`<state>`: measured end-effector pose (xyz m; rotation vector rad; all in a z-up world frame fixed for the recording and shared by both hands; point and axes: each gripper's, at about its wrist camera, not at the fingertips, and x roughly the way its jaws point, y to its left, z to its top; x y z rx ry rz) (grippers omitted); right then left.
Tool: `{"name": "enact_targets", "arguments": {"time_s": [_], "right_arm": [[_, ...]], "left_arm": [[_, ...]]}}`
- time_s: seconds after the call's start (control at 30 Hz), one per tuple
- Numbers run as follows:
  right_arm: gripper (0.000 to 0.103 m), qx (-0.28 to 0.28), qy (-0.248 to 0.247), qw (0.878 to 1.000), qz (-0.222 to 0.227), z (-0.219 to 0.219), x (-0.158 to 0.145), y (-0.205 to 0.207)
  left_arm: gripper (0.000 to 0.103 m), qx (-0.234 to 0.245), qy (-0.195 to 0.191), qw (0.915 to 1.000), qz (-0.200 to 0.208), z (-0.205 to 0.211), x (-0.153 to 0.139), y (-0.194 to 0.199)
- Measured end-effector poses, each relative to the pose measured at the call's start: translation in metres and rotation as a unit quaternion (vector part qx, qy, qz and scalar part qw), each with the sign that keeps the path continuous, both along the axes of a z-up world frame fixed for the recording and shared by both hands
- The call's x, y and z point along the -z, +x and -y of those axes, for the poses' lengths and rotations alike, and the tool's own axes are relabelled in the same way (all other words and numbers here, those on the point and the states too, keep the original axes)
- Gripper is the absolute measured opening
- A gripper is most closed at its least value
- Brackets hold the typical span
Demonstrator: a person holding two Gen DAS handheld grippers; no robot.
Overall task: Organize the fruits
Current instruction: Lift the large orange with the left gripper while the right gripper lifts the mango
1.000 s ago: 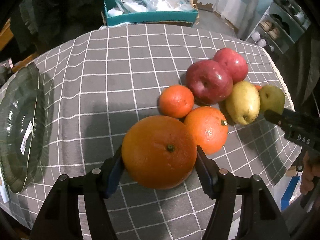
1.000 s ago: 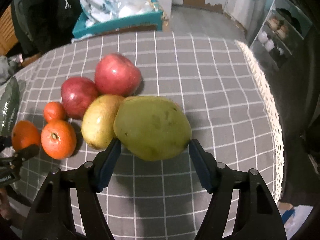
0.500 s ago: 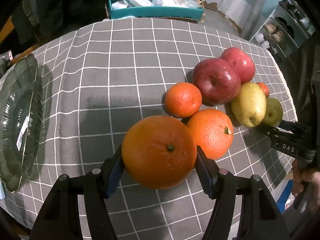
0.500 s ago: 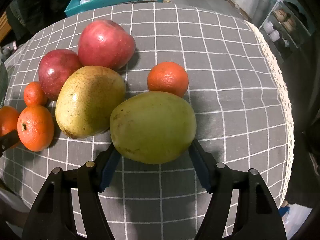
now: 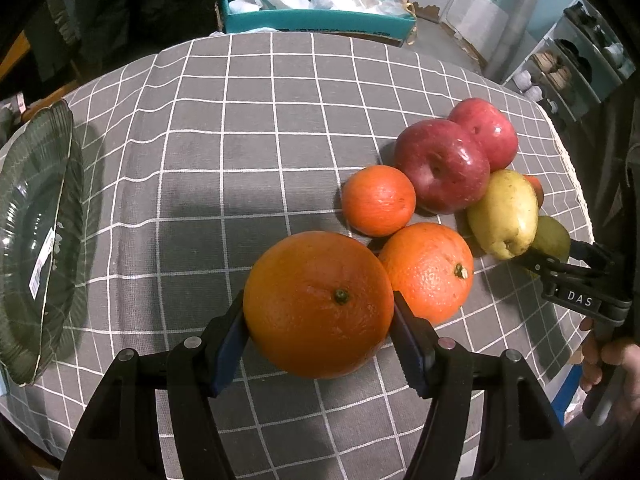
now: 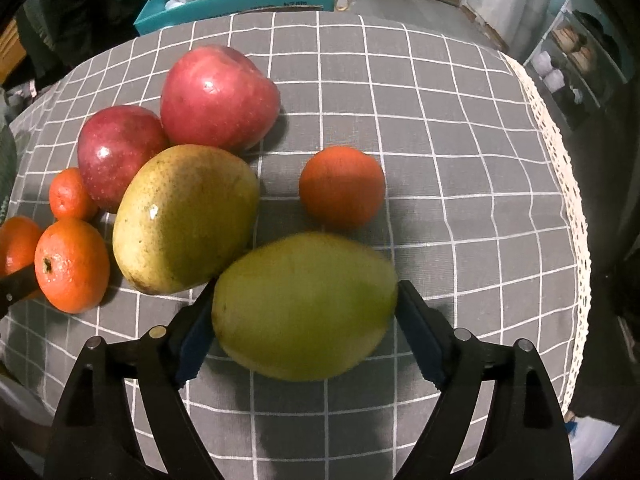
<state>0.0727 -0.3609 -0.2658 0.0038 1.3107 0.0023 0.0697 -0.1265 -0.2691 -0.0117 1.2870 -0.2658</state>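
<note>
My left gripper [image 5: 318, 320] is shut on a large orange [image 5: 318, 304], held just left of the fruit pile. My right gripper [image 6: 304, 320] is shut on a green mango [image 6: 304, 306], held above the cloth at the pile's near right; it also shows in the left wrist view [image 5: 554, 240]. On the grey checked tablecloth [image 6: 460, 140] lie two red apples [image 6: 218, 96] [image 6: 116, 152], a yellow mango [image 6: 184, 220], and small oranges [image 6: 342, 186] [image 6: 72, 264] [image 6: 72, 194].
A dark green glass plate [image 5: 32, 236] sits at the table's left edge. A teal box with plastic bags [image 5: 316, 12] stands behind the table. The cloth's lace edge [image 6: 576, 216] marks the right side. Shelves stand at the far right.
My right gripper has risen and pulled back with the green mango, uncovering a small orange behind it. My left gripper holds the large orange with little movement.
</note>
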Motion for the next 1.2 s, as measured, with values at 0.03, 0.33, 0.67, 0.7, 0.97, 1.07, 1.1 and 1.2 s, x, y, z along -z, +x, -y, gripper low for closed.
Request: {"name": "enact_targets", "arguments": {"time_s": [0.03,0.33,0.67,0.7,0.97,1.07,1.1,1.2], "right_arm": [[0.084,0.0,0.002,1.0,0.001,-0.001,0.0,0.001],[0.083,0.009,0.011,1.0,0.0,0.027,-0.004,-0.011],[0.083,0.01,-0.01,0.999,0.031,0.024,-0.029,-0.025],[0.083,0.01,-0.01,0.999,0.037,0.025,-0.034,-0.026],[0.083,0.002,-0.01,0.996,0.094,0.019,-0.072,-0.032],[0.083,0.001,-0.007,0.993,0.118,0.012,-0.087,-0.034],[0.083,0.001,-0.006,0.992,0.126,0.009,-0.092,-0.034],[0.083,-0.002,-0.003,0.988,0.153,0.005,-0.111,-0.036]], "left_arm": [[0.068,0.0,0.0,1.0,0.0,-0.001,0.0,0.0],[0.068,0.002,0.0,1.0,0.0,0.001,-0.001,-0.001],[0.068,0.001,-0.011,0.9997,0.021,-0.001,-0.021,-0.003],[0.068,0.001,-0.011,0.9996,0.024,-0.001,-0.024,-0.003],[0.068,-0.007,-0.015,0.998,0.061,-0.006,-0.056,-0.007],[0.068,-0.008,-0.012,0.997,0.076,-0.009,-0.067,-0.009],[0.068,-0.009,-0.011,0.9966,0.081,-0.01,-0.071,-0.01],[0.068,-0.011,-0.009,0.9954,0.095,-0.012,-0.081,-0.011]]}}
